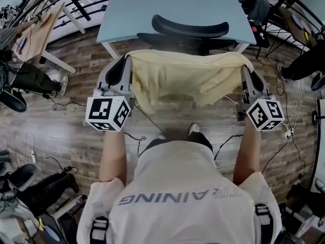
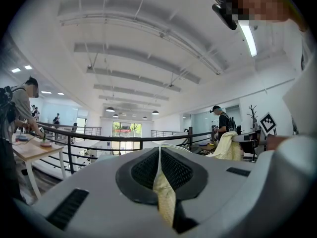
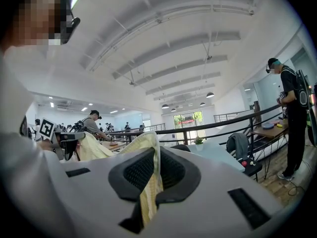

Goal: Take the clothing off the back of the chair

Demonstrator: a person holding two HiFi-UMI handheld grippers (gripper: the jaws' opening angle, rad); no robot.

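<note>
**Clothing (image 1: 183,78) hangs clear of chair (image 1: 190,27)**

The yellow clothing hangs stretched in the air just in front of the chair. The left gripper (image 1: 128,61) is clamped on its left end, and the right gripper (image 1: 245,69) on its right end.

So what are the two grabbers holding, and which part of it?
Both hold the yellow garment: the left gripper pinches its left end, the right gripper its right end.

Shows soft, matt, creased cloth in the garment (image 1: 183,78); beyond the garment, matt black chair back (image 1: 190,25) and smooth pale tabletop (image 1: 152,4); below it, grained wooden floor planks (image 1: 61,131).
</note>
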